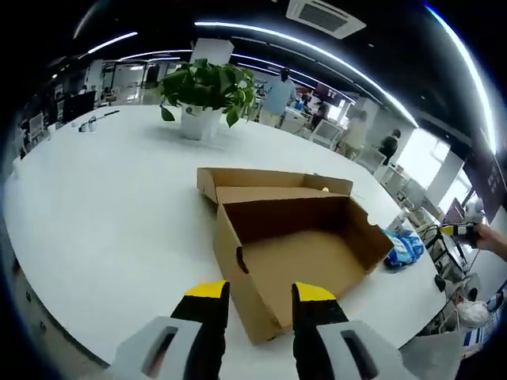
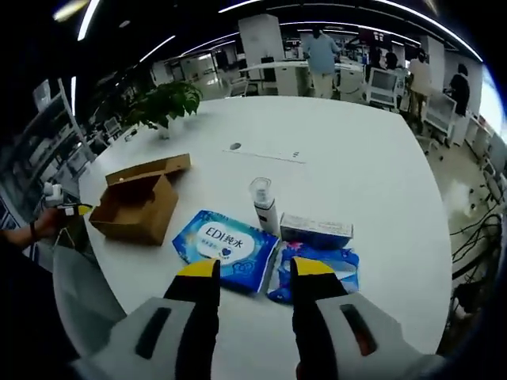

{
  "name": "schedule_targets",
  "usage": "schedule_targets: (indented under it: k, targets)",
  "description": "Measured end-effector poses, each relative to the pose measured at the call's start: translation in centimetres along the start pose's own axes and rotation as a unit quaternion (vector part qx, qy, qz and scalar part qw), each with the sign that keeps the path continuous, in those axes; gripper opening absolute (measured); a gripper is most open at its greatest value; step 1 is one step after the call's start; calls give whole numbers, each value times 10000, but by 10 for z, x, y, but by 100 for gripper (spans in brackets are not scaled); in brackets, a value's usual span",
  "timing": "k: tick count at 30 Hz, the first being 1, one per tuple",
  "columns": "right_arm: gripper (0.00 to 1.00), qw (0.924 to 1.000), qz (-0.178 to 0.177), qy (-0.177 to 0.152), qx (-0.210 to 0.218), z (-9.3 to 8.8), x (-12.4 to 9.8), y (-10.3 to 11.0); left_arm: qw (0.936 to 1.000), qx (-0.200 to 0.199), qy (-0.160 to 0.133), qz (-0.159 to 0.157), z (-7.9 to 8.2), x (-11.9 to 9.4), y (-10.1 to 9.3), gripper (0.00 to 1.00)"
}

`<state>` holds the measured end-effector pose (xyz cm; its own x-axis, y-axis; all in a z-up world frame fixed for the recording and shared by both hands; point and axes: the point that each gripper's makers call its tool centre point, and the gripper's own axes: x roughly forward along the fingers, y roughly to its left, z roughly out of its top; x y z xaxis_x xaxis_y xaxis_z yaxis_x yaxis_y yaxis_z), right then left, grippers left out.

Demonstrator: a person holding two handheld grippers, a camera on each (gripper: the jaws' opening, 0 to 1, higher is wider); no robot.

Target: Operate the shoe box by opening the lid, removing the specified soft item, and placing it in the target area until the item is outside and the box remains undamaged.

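The brown cardboard shoe box (image 1: 293,253) lies open on the white table (image 1: 119,206), its lid folded back flat behind it, and nothing lies inside it. My left gripper (image 1: 260,293) is open, its yellow-tipped jaws on either side of the box's near corner. In the right gripper view the box (image 2: 139,207) sits far left. My right gripper (image 2: 253,269) hangs open above a blue soft pack (image 2: 226,249) labelled EDI and a second blue pack (image 2: 317,273). A blue pack (image 1: 400,247) lies just right of the box.
A small clear bottle (image 2: 264,204) and a flat white-blue carton (image 2: 315,229) stand behind the packs. A potted plant (image 1: 207,87) is at the table's far side. The table's edge runs close below both grippers. People and desks fill the background.
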<state>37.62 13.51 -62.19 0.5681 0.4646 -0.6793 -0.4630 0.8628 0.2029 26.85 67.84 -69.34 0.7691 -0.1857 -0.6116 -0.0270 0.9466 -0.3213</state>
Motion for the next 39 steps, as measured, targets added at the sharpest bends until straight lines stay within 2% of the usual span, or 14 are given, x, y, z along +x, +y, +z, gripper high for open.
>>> schedule_targets:
  k: [6, 8, 13, 17, 20, 22, 23, 26, 39]
  targets:
    - [33, 9999, 34, -3, 128, -20, -4, 11, 9999, 20, 155, 36, -5, 13, -4, 32]
    - [32, 9999, -137, 49, 32, -26, -7, 7, 9998, -1, 210, 27, -8, 16, -6, 32]
    - [32, 9998, -123, -55, 158, -31, -10, 13, 9994, 55, 347, 52, -11, 22, -13, 31]
    - [32, 9996, -109, -98, 232, -36, -11, 18, 9989, 109, 438, 124, -12, 25, -9, 29]
    - [33, 9995, -55, -104, 297, -42, -9, 26, 9980, 279, 537, 207, -15, 26, -2, 24]
    - [33, 9994, -46, -89, 321, -46, -6, 28, 9981, 216, 556, 138, -16, 24, -4, 24]
    - [33, 9994, -28, -87, 343, -47, -5, 30, 9980, 256, 568, 126, -16, 24, -4, 24]
    - [33, 9993, 35, -51, 379, -52, -2, 37, 9947, 719, 720, 136, -17, 23, -7, 24]
    - [33, 9989, 193, 15, 417, -59, 10, 56, 9866, 1365, 887, -135, -20, 23, -9, 19]
